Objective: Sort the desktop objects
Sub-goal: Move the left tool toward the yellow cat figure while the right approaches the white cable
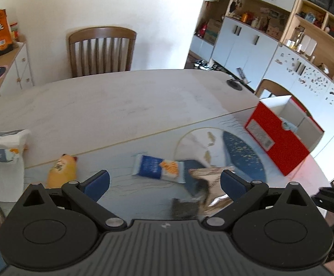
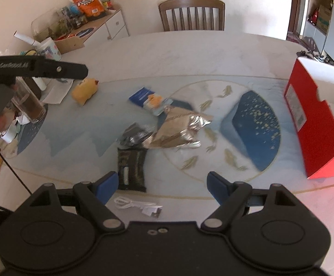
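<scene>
Left gripper (image 1: 164, 182) spread wide and empty above the mat, right gripper (image 2: 162, 184) likewise spread, blue snack packet (image 2: 147, 97), silver foil bag (image 2: 180, 128) and black pouch (image 2: 131, 169) clustered mid-table, red box (image 2: 314, 124) at right edge

A mat (image 2: 75, 138) is lying on the bench (image 2: 190, 53). On it, a foil bag (image 2: 180, 126) is sitting mid-mat, a toy (image 2: 84, 89) to its left, a box (image 2: 316, 124) standing far right, a cable (image 2: 139, 205) lying nearest.
</scene>
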Tool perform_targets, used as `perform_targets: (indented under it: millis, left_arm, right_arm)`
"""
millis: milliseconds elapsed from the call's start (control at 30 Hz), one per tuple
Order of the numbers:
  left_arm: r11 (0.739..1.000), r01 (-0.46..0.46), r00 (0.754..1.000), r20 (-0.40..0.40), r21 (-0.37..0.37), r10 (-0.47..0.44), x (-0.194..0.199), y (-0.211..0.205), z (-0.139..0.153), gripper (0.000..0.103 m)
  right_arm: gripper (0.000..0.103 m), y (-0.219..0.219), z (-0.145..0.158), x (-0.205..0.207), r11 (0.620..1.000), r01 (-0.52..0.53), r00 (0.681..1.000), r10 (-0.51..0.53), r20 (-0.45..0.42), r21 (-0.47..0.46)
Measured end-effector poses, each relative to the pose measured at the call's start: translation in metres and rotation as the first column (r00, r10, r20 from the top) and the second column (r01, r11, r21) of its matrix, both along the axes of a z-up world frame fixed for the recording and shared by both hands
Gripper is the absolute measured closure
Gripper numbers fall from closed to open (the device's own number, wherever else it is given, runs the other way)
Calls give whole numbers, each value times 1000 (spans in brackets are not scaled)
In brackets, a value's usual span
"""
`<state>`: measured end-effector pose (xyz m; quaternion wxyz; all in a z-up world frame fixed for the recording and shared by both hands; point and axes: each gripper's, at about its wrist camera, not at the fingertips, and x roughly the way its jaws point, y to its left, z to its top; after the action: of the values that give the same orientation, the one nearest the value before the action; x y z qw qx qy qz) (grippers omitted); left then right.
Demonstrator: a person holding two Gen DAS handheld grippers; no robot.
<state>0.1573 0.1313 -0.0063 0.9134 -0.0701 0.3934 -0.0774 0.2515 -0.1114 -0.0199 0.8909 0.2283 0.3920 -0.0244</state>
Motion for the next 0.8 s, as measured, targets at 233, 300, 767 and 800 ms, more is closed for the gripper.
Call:
perform_targets:
  millis: [233, 300, 767, 800]
  left_arm:
    - [999, -48, 999, -20, 26, 49, 9, 37, -19, 0]
    - [998, -53, 998, -27, 38, 54, 12, 43, -25, 0]
    - [989, -84, 993, -77, 119, 93, 37, 76, -64, 0]
    - [989, -86, 992, -77, 125, 96, 38, 77, -65, 0]
  right_arm:
    - [19, 22, -9, 5, 1000, 23, 999, -23, -26, 9]
    - [19, 26, -12, 7, 1000, 27, 999, -26, -34, 9]
    - [19, 64, -41, 19, 994, 102, 990, -106, -96, -50]
    - [19, 68, -44, 20, 993, 105, 989, -110, -103, -53]
